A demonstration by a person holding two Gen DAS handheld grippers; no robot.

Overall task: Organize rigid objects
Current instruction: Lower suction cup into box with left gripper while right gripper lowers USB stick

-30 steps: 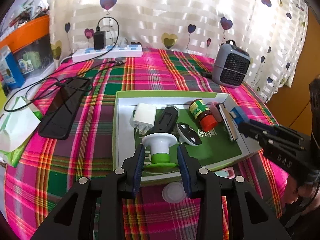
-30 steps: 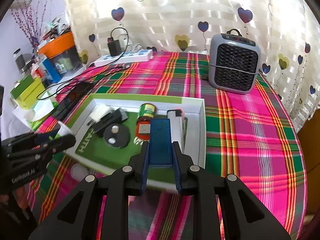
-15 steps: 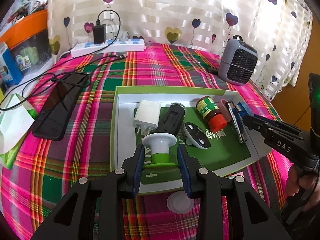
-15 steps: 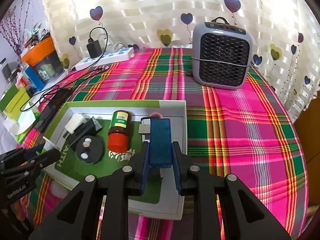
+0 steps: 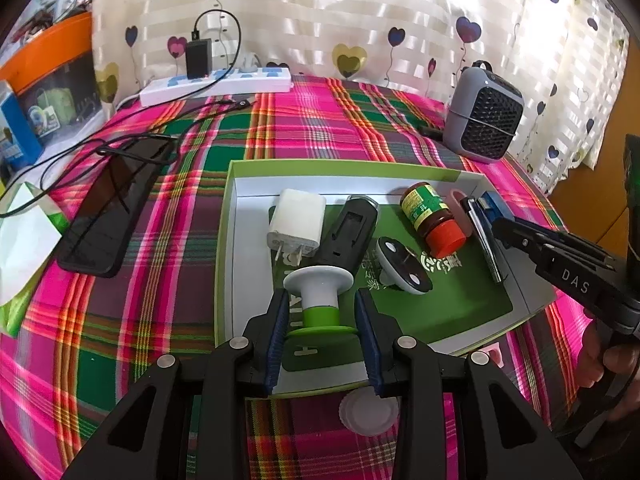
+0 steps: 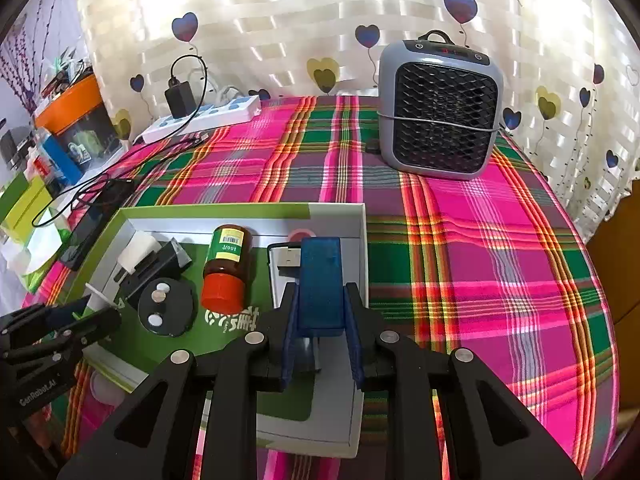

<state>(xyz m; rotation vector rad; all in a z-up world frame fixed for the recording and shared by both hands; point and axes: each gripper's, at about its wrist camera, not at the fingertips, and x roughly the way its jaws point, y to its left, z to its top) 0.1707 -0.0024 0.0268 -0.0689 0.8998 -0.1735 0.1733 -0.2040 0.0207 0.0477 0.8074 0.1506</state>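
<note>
Left gripper (image 5: 323, 322) is clamped on a white-and-green spool (image 5: 319, 300), pads pressed to its green flange, held over the near edge of the box lid tray (image 5: 348, 173). Right gripper (image 6: 322, 336) is closed on a blue translucent case (image 6: 321, 280), held above the tray's right end beside the right wall.

Tray contents: white wall charger (image 5: 297, 222) at left, black battery cradle (image 5: 351, 234) touching it, round black disc (image 5: 404, 265) toward the middle, red-capped brown bottle (image 5: 432, 220) lying on its side, silver card reader (image 6: 284, 268) partly covered by the blue case. Free green floor is seen only at the near-right of the tray.

Outside the tray: open plaid cloth to the right, bounded at the far end by a grey fan heater (image 6: 440, 110). A white cap (image 5: 369, 414) lies on the cloth just in front of the tray.

Versus a second ago: the right gripper is shifted toward the tray's right end and slightly lower; the left gripper is essentially unmoved; both grips are unchanged.
</note>
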